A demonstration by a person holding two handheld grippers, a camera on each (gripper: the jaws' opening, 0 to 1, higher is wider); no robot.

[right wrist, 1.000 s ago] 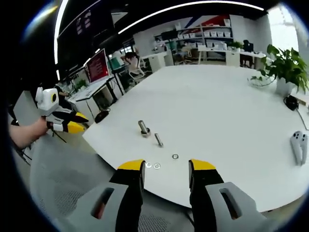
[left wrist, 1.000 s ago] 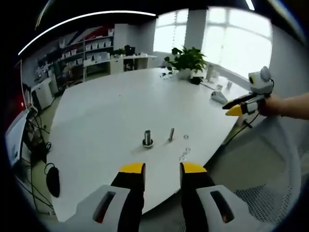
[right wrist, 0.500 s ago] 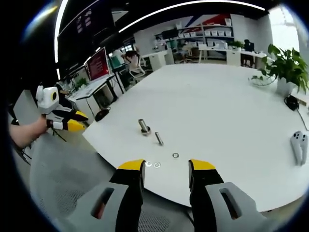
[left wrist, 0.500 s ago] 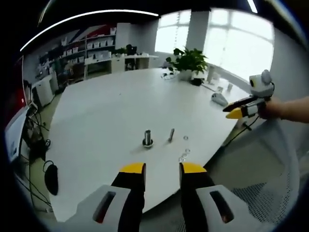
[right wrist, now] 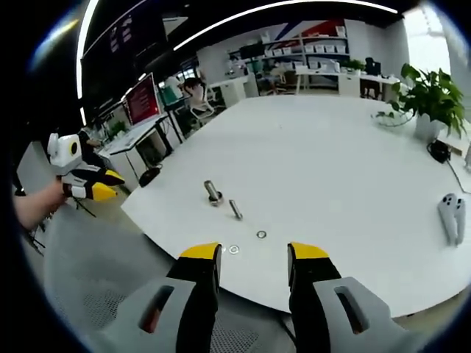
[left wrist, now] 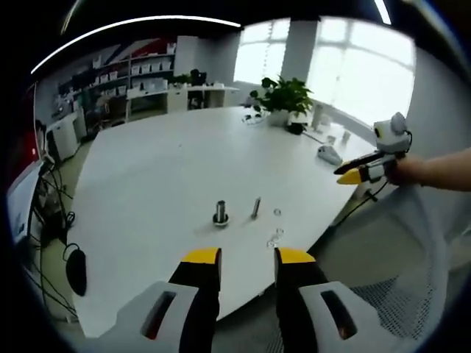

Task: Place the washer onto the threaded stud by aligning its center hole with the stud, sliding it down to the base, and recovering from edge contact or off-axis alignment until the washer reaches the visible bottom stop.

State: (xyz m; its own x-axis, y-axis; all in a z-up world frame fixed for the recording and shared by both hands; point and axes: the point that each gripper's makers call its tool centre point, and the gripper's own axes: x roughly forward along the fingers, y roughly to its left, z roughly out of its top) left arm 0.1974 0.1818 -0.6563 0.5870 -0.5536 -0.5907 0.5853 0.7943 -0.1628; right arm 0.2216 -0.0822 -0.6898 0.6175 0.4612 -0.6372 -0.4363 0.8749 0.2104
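A short steel stud on a wide base (left wrist: pixel 220 212) stands upright on the white table (left wrist: pixel 162 176), near its edge. A thinner threaded stud (left wrist: pixel 255 207) stands just beside it. Three small washers lie flat past it: one (left wrist: pixel 277 212) alone and two (left wrist: pixel 276 237) at the table edge. My left gripper (left wrist: pixel 247 257) hangs open off the table, empty. In the right gripper view the stud on its base (right wrist: pixel 213 193), the thin stud (right wrist: pixel 235 210), a washer (right wrist: pixel 260 234) and two edge washers (right wrist: pixel 229 250) lie ahead of my open, empty right gripper (right wrist: pixel 254 254).
A potted plant (left wrist: pixel 287 92) and a white controller (right wrist: pixel 449 217) sit on the far part of the table. A mesh chair (left wrist: pixel 412 279) is below the table edge. Each gripper, held by a hand, shows off the table in the other's view: right gripper (left wrist: pixel 360 173), left gripper (right wrist: pixel 92 190).
Both views have shifted slightly with the hands, so the table parts sit a little higher in the picture. Nothing on the table has moved and both pairs of jaws stand as before.
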